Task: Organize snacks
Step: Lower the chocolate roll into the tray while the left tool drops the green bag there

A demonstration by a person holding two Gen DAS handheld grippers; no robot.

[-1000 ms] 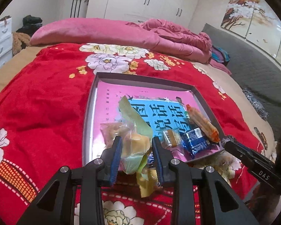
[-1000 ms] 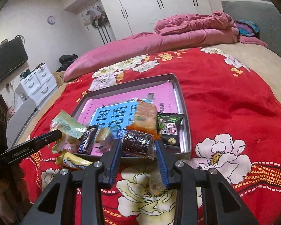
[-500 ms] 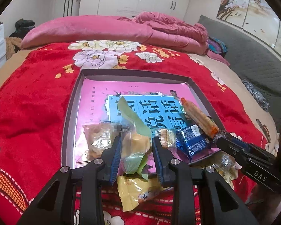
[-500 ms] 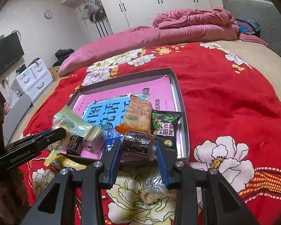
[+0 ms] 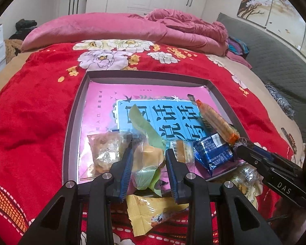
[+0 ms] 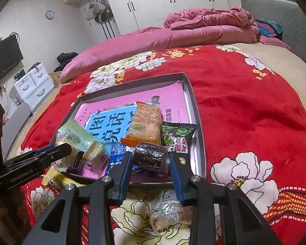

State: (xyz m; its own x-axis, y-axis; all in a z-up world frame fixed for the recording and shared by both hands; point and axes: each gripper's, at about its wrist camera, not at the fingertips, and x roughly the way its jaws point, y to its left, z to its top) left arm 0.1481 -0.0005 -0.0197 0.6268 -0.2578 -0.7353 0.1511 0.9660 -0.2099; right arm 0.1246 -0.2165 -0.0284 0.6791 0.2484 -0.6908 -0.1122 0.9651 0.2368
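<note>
A shallow grey tray point(image 5: 71, 134) point(image 6: 197, 122) with a pink and blue sheet lies on the red flowered bedspread. My left gripper point(image 5: 148, 157) is shut on a green-wrapped pastry point(image 5: 146, 159), held over the tray's near edge. My right gripper point(image 6: 151, 157) is shut on a dark brown wrapped cake point(image 6: 150, 156), also over the near edge. In the tray lie an orange cracker pack point(image 6: 145, 124), a green bean packet point(image 6: 177, 135), a blue packet point(image 5: 212, 153), a small clear-wrapped cake point(image 5: 182, 151) and a clear-wrapped pastry point(image 5: 105, 151).
A yellow packet point(image 5: 149, 210) and a clear-wrapped snack point(image 6: 167, 210) lie on the bedspread in front of the tray. A rolled pink quilt point(image 5: 112, 28) crosses the far side of the bed. White drawers point(image 6: 34, 83) stand at the left.
The left gripper has carried the green-wrapped pastry forward over the tray's near edge, uncovering the yellow packet below. The right gripper has kept its hold almost still.
</note>
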